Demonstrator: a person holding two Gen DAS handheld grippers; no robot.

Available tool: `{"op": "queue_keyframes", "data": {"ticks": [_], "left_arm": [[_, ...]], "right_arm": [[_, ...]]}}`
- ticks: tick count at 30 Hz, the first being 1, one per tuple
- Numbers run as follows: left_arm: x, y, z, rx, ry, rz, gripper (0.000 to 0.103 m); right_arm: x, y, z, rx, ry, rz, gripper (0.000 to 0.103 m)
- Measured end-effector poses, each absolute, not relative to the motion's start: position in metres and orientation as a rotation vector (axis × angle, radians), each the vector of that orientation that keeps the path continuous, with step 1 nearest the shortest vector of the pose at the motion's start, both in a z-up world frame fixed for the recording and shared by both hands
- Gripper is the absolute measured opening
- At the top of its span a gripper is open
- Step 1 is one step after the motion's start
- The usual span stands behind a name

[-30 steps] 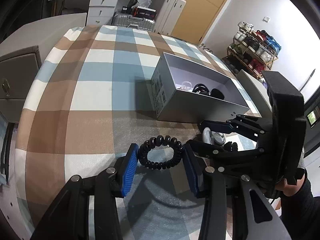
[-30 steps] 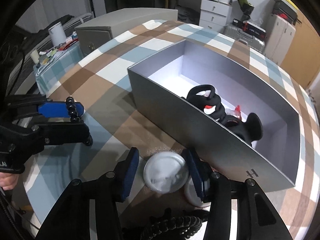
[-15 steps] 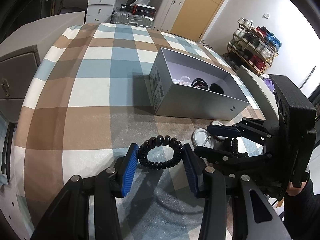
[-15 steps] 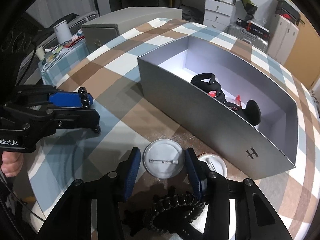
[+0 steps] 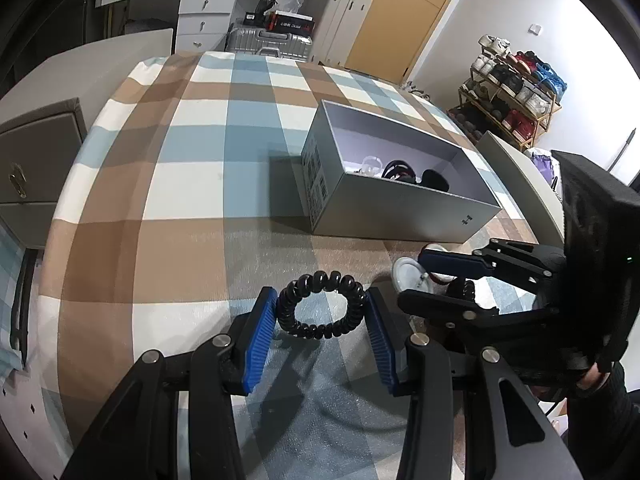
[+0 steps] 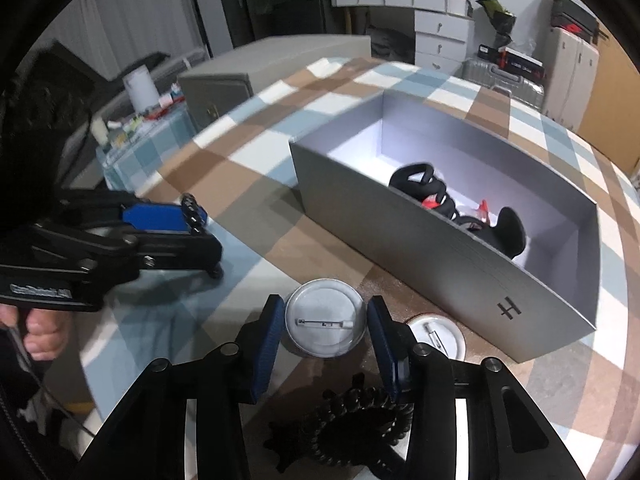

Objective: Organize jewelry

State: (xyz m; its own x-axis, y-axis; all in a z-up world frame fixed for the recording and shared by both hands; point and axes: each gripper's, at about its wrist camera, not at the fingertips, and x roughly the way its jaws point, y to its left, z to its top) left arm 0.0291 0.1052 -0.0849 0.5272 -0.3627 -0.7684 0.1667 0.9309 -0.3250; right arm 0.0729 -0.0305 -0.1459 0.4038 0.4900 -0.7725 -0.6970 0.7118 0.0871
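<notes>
— What is under everything?
— A table with a checked cloth (image 5: pixel 192 184) in blue, brown and white squares.
— What sits on it?
— A grey box (image 6: pixel 452 256) with no lid.
— And next to the box?
— Two round white badges lie face down. The big badge (image 6: pixel 325 322) is a little way off. The small badge (image 6: pixel 436 336) is just beside the box. A black curly hair tie (image 6: pixel 356 416) lies near them.

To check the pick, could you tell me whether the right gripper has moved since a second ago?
Yes: the right gripper, shut on the pin badge, has pulled back from the grey box, whose near wall looks farther off and smaller.
</notes>
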Motion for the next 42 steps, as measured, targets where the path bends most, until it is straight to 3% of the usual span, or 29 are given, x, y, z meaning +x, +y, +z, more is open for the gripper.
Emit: {"op": "queue_keyframes", "data": {"ticks": [23,42], "left_arm": [[0.088,0.063,-0.029,-0.155,0.836,-0.352,0.039],[0.134,0.028,-0.053,-0.175,0.930,-0.440,0.039]], "right_arm": [[0.104,-0.113,-0.055,0.079,0.593,0.790,0.042],[0.165,-0.126,-0.089,0.108,0.696,0.766,0.042]]}}
